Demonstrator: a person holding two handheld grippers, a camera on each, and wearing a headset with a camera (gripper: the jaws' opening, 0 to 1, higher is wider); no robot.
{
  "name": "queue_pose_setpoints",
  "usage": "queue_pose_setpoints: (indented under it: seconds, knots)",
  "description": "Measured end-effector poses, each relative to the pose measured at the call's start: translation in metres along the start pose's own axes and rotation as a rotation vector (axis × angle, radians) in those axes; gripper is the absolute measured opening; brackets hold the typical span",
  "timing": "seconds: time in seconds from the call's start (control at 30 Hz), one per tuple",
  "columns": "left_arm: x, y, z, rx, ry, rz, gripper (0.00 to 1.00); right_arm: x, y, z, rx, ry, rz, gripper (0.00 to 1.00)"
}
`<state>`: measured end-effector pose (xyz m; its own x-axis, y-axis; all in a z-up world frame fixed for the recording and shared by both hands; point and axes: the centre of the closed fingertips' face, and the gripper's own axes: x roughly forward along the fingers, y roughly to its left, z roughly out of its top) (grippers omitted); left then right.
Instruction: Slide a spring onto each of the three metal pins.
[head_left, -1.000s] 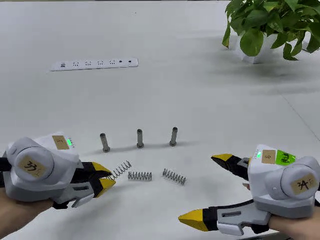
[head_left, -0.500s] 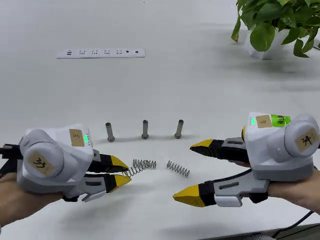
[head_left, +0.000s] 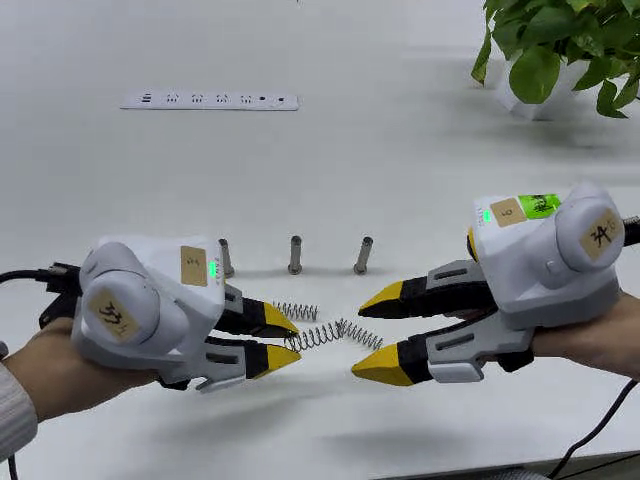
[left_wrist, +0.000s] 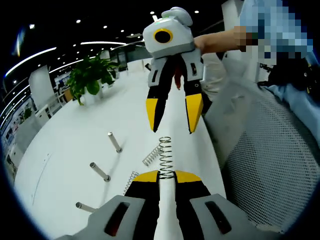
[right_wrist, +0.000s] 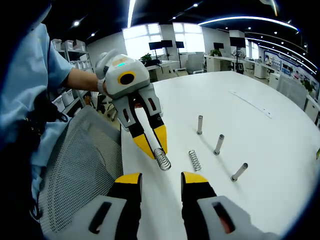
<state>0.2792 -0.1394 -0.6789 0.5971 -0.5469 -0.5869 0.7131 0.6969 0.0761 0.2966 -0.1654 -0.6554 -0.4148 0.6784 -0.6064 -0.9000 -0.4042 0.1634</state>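
Holding one spring (head_left: 318, 336) by its near end in the left gripper (head_left: 292, 340), with jaws pinched shut onto the coils and the free end sticking out roughly level toward the right gripper (head_left: 359, 340). Carrying it just above the table (head_left: 400, 150), in front of the row of three pins (head_left: 364, 255), likely for offering the open end to a second grip or for lining it up with a pin top. Spreading the right gripper wide, clasping nothing, with tips facing the spring's free end and nearly meeting it, probably in readiness for steadying or taking it. Leaving the two other springs lying flat: one (head_left: 296, 311) just before the middle pin (head_left: 295, 254), the other (head_left: 368, 341) beneath the held spring's far end, near the right gripper's tips. Leaving all three pins standing upright and bare, not yet threading any. Against half a second earlier: lifting the gripped spring clear of the surface and away from its neighbour; drawing both grippers inward into a close face-to-face stance; showing the power strip (head_left: 210, 101) and potted plant (head_left: 560, 50) displaced through head motion alone.
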Motion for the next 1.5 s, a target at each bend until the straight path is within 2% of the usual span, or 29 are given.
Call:
queue_pose_setpoints:
  seconds: [0.2,0.7,0.87,1.23,1.5]
  knots:
    - [0.002,-0.006,0.003,0.015,-0.007,-0.027,0.1,0.003,0.004,-0.001,0.009,0.014,0.033,0.21]
    - [0.006,-0.014,0.007,0.026,-0.02,-0.05,0.1,0.01,0.008,-0.005,0.025,0.027,0.061,0.14]
    - [0.007,-0.014,0.007,0.02,-0.012,-0.05,0.1,0.011,0.008,-0.006,0.031,0.032,0.056,0.12]
    - [0.01,-0.017,0.004,0.007,0.019,-0.059,0.1,0.013,0.016,-0.001,-0.028,0.076,0.033,0.12]
    - [0.012,-0.017,0.004,-0.011,0.023,-0.063,0.09,0.012,0.019,0.005,-0.075,0.103,0.018,0.12]
